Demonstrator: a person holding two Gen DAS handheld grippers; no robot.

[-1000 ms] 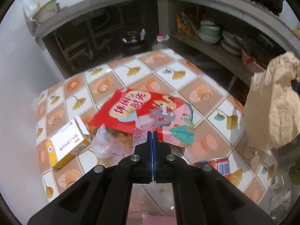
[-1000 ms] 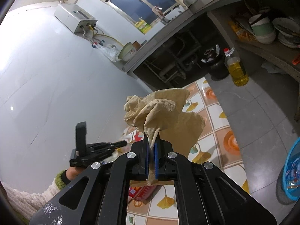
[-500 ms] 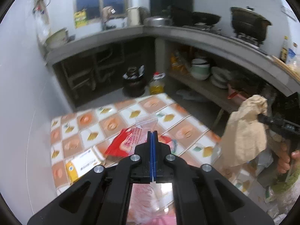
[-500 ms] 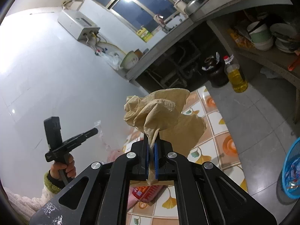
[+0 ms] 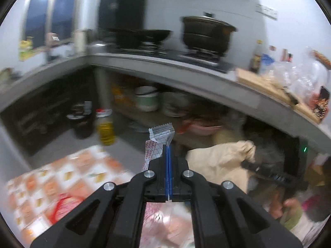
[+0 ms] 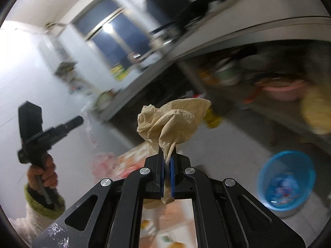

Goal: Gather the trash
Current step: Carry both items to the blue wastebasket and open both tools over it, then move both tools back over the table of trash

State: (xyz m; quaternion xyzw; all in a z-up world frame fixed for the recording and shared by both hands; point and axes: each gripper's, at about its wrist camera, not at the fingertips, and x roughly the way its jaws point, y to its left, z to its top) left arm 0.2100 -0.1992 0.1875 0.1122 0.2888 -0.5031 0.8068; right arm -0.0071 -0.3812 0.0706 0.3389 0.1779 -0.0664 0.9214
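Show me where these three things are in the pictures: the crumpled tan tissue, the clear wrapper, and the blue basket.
crumpled tan tissue (image 6: 171, 122), right wrist view, on the bunched middle above the fingers.
clear wrapper (image 5: 159, 136), left wrist view, on the crimped top end.
blue basket (image 6: 266, 171), right wrist view, on the left rim.

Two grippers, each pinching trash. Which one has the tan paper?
The right gripper: a crumpled tan paper napkin is pinched in it. The left gripper is shut on a thin clear plastic wrapper.
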